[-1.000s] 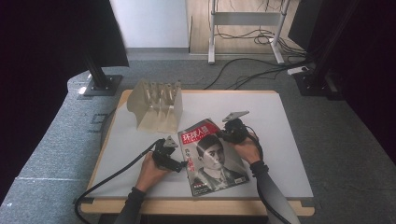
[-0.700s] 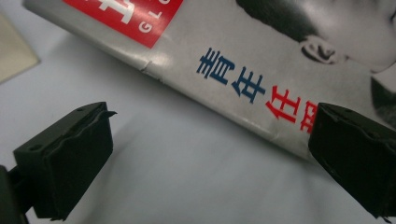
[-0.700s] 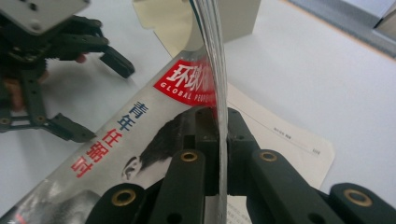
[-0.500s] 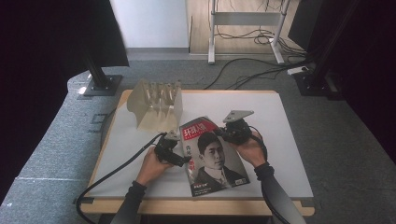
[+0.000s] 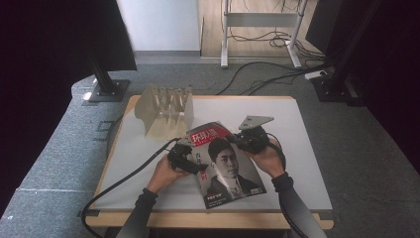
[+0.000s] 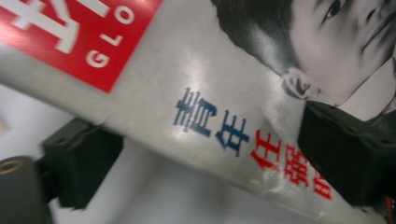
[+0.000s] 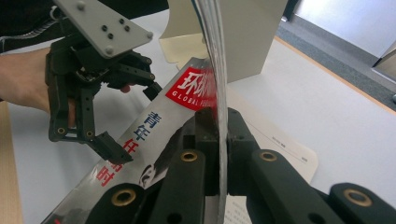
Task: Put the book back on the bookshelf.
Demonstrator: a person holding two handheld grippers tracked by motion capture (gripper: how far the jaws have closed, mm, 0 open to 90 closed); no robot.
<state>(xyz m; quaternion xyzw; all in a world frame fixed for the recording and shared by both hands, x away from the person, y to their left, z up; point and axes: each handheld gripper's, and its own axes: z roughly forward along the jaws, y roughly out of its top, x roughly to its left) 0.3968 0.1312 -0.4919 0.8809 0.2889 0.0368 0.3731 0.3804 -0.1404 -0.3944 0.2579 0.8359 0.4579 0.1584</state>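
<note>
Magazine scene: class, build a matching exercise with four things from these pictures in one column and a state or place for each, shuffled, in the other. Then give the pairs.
Column one:
1. magazine
2. right gripper
3. left gripper
4. slotted rack

Column two:
A. stands at the table's far left, untouched
B. jaws apart, one either side of the cover's edge
C. lifted and tilted between two grippers
D. jaws pinched on the page edge

Pairs: 1-C, 2-D, 3-B, 4-A

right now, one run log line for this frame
left gripper: open, jaws astride magazine edge | right gripper: shut on magazine | magazine: lifted at far end | rack: on table, untouched
</note>
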